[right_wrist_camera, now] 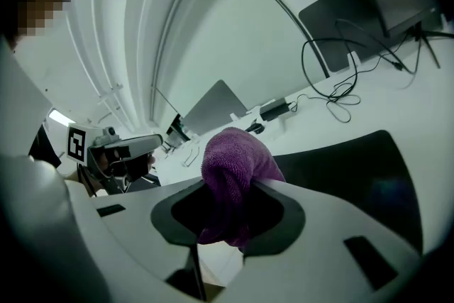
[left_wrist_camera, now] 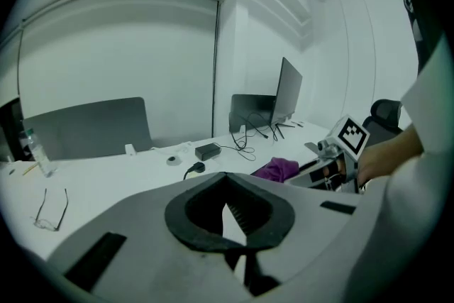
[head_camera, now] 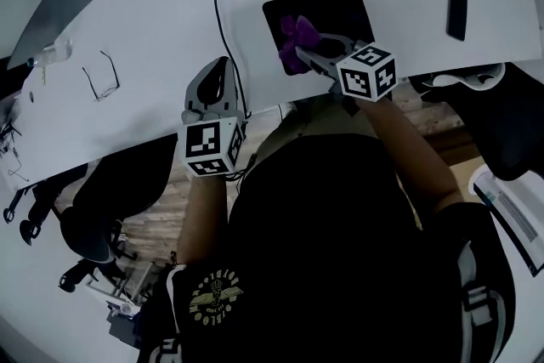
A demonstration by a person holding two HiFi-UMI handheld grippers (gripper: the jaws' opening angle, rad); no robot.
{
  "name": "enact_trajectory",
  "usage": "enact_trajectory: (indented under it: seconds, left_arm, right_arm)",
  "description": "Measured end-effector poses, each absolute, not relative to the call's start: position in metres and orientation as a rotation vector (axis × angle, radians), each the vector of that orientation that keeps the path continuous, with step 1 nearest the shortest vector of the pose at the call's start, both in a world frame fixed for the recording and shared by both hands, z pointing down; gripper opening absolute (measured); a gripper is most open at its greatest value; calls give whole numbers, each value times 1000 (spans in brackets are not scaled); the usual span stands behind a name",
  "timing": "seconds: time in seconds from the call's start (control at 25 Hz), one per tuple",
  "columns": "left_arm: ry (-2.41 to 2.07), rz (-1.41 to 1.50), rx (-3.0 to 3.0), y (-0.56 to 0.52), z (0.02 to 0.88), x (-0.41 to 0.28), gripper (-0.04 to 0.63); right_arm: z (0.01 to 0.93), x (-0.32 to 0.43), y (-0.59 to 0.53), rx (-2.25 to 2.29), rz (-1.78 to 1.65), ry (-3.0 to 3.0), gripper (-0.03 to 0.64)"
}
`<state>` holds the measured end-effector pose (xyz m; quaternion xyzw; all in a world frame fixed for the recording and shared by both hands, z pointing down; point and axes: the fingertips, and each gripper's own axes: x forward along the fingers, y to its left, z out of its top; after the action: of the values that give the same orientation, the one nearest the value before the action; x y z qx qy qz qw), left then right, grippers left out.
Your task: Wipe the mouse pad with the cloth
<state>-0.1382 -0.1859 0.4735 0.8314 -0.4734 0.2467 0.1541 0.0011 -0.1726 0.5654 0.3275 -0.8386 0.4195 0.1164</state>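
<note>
Fingers, right gripper: pinching the purple terry cloth, bunched into a wad for wiping.
Cloth position: over the left part of the black rectangular mouse pad.
Fingers, left gripper: pressed together and empty, parked at the white worktop edge, likely to stay clear.

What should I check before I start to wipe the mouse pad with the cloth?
1. Cloth held by right gripper: ok, jaws shut on it.
2. Cloth above pad: ok, at its near left part.
3. Cloth touching pad: cannot tell.
4. Cable off pad: ok, lies to its left.
5. Left gripper steadies pad: not ok; shut, empty, at the desk edge.
</note>
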Motion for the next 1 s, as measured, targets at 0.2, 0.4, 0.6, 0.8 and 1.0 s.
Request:
enact_trajectory:
  seconds: [0.2, 0.4, 0.6, 0.8, 1.0]
  left_arm:
    - [-1395, 730, 2352, -169, 478, -174, 3]
    - [-1374, 765, 2340, -158, 495, -186, 3]
    - [-1302, 768, 2369, -161, 511, -167, 3]
    - [-1197, 756, 2418, -173, 518, -125, 3]
    - [-1096, 776, 2457, -186, 518, -85, 3]
  right_arm:
    - [587, -34, -160, 921, 1266, -2449, 112]
    - [618, -34, -152, 955, 1292, -2394, 112]
    - [636, -11, -148, 1025, 1298, -2348, 112]
    - [643, 25, -146, 1100, 1319, -2299, 112]
    - [646, 66, -144, 1180, 1363, -2236, 112]
